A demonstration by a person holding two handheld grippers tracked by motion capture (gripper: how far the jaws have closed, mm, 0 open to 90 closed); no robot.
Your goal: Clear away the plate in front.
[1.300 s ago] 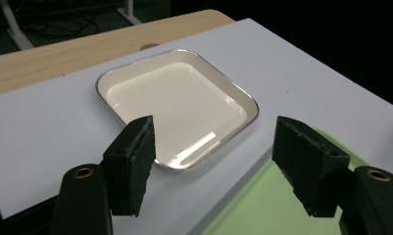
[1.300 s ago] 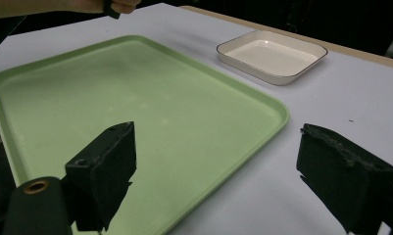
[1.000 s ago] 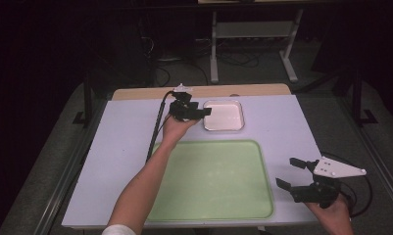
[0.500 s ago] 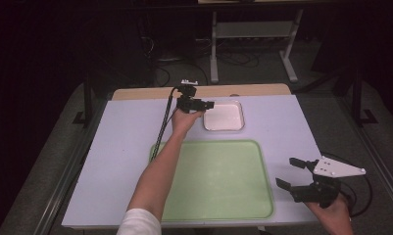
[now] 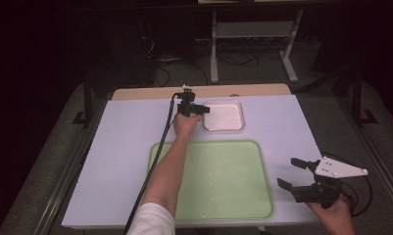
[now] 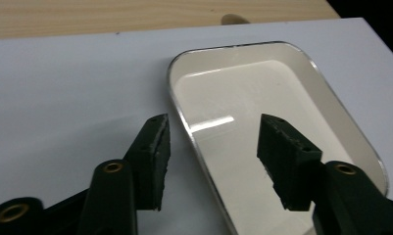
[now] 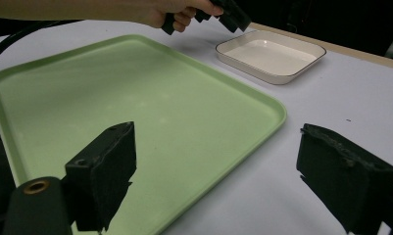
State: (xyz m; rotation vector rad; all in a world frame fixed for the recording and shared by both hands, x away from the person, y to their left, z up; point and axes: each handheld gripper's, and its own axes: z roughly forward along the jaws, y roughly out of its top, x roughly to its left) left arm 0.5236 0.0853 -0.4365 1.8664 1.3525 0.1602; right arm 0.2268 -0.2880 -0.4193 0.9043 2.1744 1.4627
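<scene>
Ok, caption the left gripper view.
Open left gripper straddling the near rim of an empty white dish.

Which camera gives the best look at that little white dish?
The left gripper view: the white dish looms close, its near rim between the open tongs. The high view shows it small; the right gripper view shows it whole but far off.

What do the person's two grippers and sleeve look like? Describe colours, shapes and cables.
Both are black two-jaw tools. The left gripper trails a long black cable; its rectangular pads look rough-edged. The right gripper carries a grey three-cornered plate. The left arm wears a short white sleeve.
</scene>
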